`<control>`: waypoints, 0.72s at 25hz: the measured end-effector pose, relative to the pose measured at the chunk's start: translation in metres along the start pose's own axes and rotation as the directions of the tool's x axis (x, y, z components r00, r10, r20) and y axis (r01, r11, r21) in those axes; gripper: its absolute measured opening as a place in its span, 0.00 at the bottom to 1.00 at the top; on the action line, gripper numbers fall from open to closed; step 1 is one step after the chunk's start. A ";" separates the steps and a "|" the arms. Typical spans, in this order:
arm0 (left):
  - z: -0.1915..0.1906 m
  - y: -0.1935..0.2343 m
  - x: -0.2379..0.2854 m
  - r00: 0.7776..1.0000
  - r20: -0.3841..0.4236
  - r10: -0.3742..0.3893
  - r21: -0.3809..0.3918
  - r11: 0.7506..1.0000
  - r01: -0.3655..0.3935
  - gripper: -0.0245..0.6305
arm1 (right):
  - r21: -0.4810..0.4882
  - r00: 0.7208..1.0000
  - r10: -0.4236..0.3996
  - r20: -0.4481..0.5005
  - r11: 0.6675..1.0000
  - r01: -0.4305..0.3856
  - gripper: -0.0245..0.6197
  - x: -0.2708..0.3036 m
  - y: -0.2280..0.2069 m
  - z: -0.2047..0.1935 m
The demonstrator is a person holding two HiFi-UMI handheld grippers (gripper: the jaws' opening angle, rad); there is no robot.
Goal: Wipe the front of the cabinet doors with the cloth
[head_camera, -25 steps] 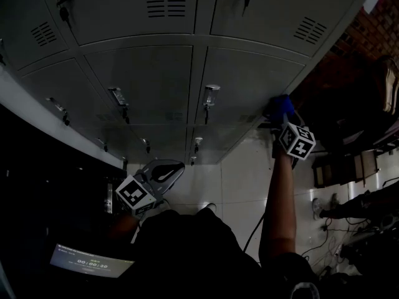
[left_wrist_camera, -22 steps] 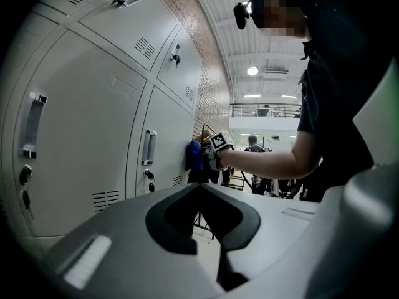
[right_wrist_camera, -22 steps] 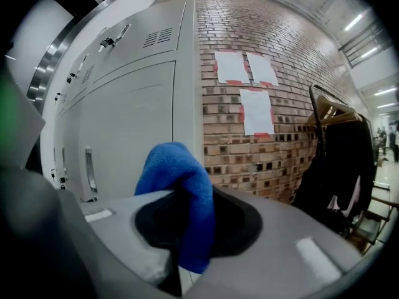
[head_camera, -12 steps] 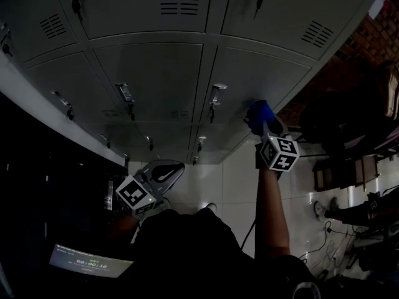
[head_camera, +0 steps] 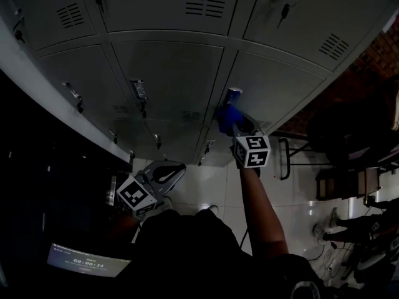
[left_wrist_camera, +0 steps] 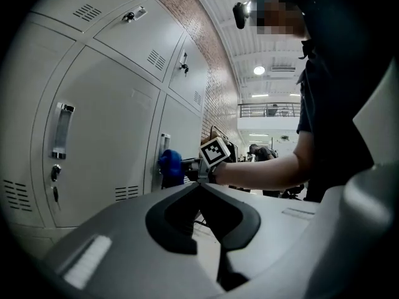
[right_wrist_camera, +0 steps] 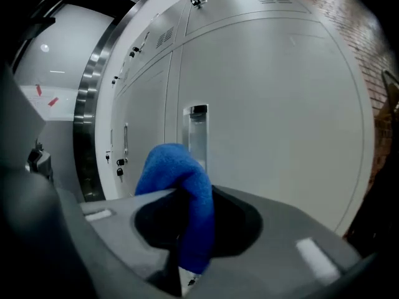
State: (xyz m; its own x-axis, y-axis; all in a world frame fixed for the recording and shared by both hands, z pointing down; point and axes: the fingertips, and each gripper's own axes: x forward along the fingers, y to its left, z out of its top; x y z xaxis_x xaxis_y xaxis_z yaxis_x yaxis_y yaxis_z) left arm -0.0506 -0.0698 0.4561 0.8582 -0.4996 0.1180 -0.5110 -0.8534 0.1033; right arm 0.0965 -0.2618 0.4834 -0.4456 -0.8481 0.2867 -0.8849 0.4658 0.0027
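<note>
Head view, right claw [head_camera: 229, 120]: out at arm's length and up against the cabinet, its cube [head_camera: 251, 151] facing the camera.
Head view, cloth [head_camera: 227, 116]: blue, bunched at the claw's tip, pressed to the lower right door [head_camera: 283, 86] just below its handle [head_camera: 232, 94].
Head view, change: a second ago the cloth was way over at that door's right edge; half a second ago it was mid-door; now it has swept left to the handle, close to the seam between the doors.
Head view, left claw [head_camera: 169, 170]: low, close to the person's body, over the floor [head_camera: 206, 185] and well apart from the doors. Same spot as before.
Left gripper view, left claw [left_wrist_camera: 202, 192]: jaws together, nothing between them.
Left gripper view, beyond: the person's arm [left_wrist_camera: 262, 170] reaches across, the cube and the blue cloth [left_wrist_camera: 169, 165] right at the handle on the grey door.
Right gripper view, right claw [right_wrist_camera: 187, 220]: clamped on the cloth, which folds up and over from between the jaws.
Right gripper view, cloth [right_wrist_camera: 177, 173]: its top sits in front of the handle [right_wrist_camera: 197, 132]; whether it touches the metal I cannot tell from here.
Right gripper view, doors: pale grey fronts running off to the left, more handles and locks down the row.
</note>
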 end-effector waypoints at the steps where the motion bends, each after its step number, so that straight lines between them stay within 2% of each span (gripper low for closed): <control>1: 0.000 0.002 -0.002 1.000 -0.001 0.008 -0.002 1.000 -0.008 0.04 | -0.001 1.000 0.005 0.000 1.000 -0.005 0.15 0.005 0.002 -0.001; 9: -0.001 0.010 -0.008 0.999 -0.001 0.036 -0.011 0.999 -0.036 0.04 | -0.006 1.000 0.021 -0.003 1.000 -0.021 0.15 0.013 -0.005 -0.003; 18: 0.001 0.003 0.014 1.000 -0.003 -0.006 -0.002 1.000 0.006 0.04 | 0.022 0.995 -0.090 -0.039 0.996 0.091 0.15 -0.014 -0.063 -0.022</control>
State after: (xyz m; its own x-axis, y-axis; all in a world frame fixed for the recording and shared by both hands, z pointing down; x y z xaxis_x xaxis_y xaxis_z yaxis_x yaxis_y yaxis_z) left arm -0.0404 -0.0799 0.4571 0.8610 -0.4943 0.1201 -0.5062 -0.8559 0.1062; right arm 0.1613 -0.2731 0.5003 -0.3581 -0.8762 0.3227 -0.9247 0.3807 0.0074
